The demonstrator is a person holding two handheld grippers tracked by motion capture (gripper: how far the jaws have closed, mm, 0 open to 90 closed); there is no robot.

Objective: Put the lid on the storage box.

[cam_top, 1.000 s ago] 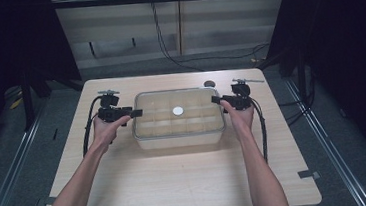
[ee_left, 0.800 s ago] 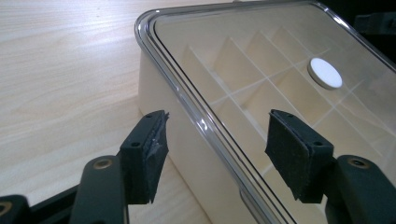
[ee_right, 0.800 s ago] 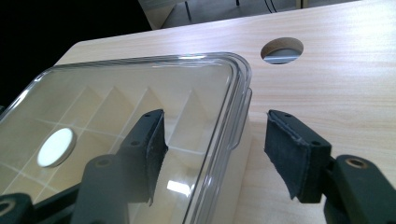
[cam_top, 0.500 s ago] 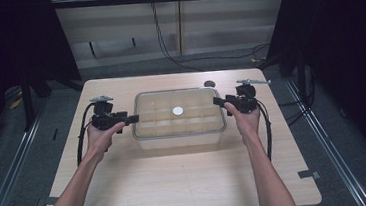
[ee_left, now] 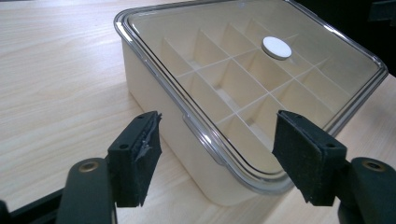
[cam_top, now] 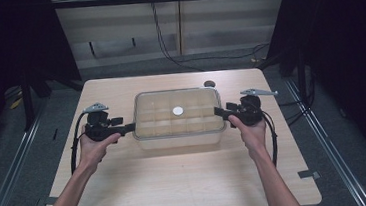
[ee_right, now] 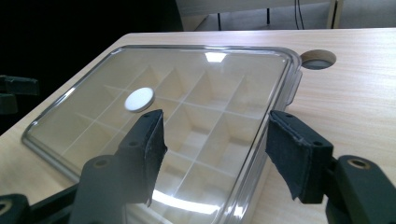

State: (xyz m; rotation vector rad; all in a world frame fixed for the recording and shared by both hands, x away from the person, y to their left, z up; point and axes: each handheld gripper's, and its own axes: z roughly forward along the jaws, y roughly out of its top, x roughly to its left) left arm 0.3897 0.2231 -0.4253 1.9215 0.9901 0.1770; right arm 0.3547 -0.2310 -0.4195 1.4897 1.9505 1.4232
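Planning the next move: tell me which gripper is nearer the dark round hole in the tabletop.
Right. The right gripper sits just below the hole; the left gripper is across the box.

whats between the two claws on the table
The lidded divider box sits between the left claw and right claw, clearest in the high view.

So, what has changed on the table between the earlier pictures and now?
Both grippers let go of the box ends and drew back outward: the left gripper toward the left edge, the right gripper toward the right. Their jaws have just been opening, with nothing pressed between them. The box, its clear lid and the table stayed in place.
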